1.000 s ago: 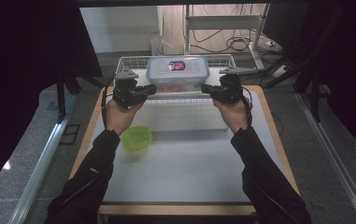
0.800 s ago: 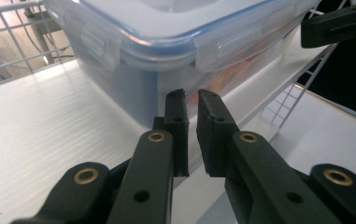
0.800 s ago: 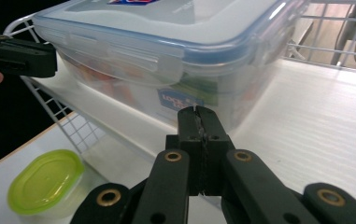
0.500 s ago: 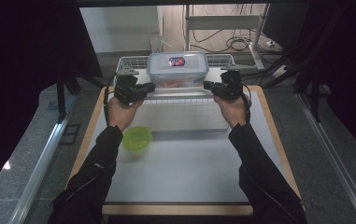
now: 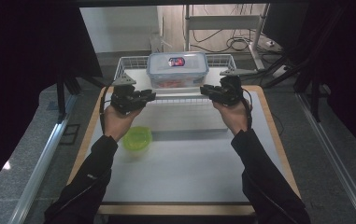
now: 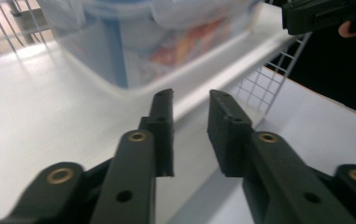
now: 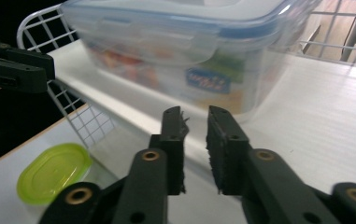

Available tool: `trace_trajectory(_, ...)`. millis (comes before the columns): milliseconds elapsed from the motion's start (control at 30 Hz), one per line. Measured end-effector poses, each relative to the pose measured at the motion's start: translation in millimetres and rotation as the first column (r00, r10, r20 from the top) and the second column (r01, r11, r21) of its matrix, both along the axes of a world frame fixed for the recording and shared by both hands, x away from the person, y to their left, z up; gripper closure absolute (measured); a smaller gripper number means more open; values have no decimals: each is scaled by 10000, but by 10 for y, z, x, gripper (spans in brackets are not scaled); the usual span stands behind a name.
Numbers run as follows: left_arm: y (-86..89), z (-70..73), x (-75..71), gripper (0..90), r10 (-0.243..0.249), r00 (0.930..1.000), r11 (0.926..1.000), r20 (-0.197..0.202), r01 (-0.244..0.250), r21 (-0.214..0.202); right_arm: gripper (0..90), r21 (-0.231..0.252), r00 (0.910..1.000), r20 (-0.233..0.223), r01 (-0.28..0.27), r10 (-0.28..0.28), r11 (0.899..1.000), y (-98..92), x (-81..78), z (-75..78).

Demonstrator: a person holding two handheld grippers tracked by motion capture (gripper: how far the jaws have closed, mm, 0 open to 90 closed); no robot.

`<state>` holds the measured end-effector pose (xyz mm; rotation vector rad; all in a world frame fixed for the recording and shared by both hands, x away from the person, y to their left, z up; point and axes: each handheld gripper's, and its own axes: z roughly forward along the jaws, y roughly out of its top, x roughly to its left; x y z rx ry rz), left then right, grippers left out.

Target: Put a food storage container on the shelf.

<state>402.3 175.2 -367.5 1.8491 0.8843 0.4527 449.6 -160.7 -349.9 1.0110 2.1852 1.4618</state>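
From the high view the clear box (image 5: 177, 69) sat in the wire tray (image 5: 128, 63) at the desk's far edge between the left gripper (image 5: 150, 96) and right gripper (image 5: 204, 89); in the left gripper view its jaws, just opening, stood slightly parted and empty near the box (image 6: 133, 37); the right gripper view showed likewise.

One clear lidded container (image 5: 177, 69) in one white wire basket (image 5: 129, 63) at the far side of the surface (image 5: 185, 172); one green lid (image 5: 137, 138) near left; two hand-held tools, left tool (image 5: 148, 95) and right tool (image 5: 206, 90)
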Motion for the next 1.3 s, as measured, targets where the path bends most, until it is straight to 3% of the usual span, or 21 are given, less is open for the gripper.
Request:
trace_trajectory(233, 92, -147, -236, 501, -137, 9999, 9999, 5, 137, 61, 535, -331, 9989, 97, -464, 468, 9984, 17, -194, -84)
trace_trajectory(433, 162, -295, -443, 285, -138, 9995, 9991, 286, 126, 407, 360, -696, 9970, 262, -708, 728, 9951, 0, -379, -212)
trace_trajectory(667, 228, -507, -644, 95, -224, 9997, 9975, 93, 217, 679, 164, -1103, 9946, 312, -952, 992, 9893, -50, -555, -433)
trace_trajectory(800, 271, -655, -742, 52, -223, 9998, 9981, -18, 223, 583, 89, -1187, 9944, 177, -1011, 1039, 9878, -86, -619, -578)
trace_trajectory(933, 339, -831, -837, 35, -150, 9999, 9993, 23, 149, 344, 57, -1671, 9923, -66, -1232, 1238, 9782, -107, -684, -718)
trace_trajectory(1000, 363, -911, -868, 36, -234, 9997, 9988, -74, 237, 430, 49, -1605, 9910, -237, -1338, 1317, 9779, -131, -727, -785)
trace_trajectory(1067, 375, -972, -912, 33, -197, 9998, 9982, 77, 192, 561, 45, -1578, 9903, -361, -1386, 1345, 9777, -159, -771, -851)
trace_trajectory(1300, 388, -1121, -1031, 15, -326, 9989, 9988, -328, 338, 366, 45, -1486, 9899, -501, -1390, 1330, 9791, -276, -952, -1066)
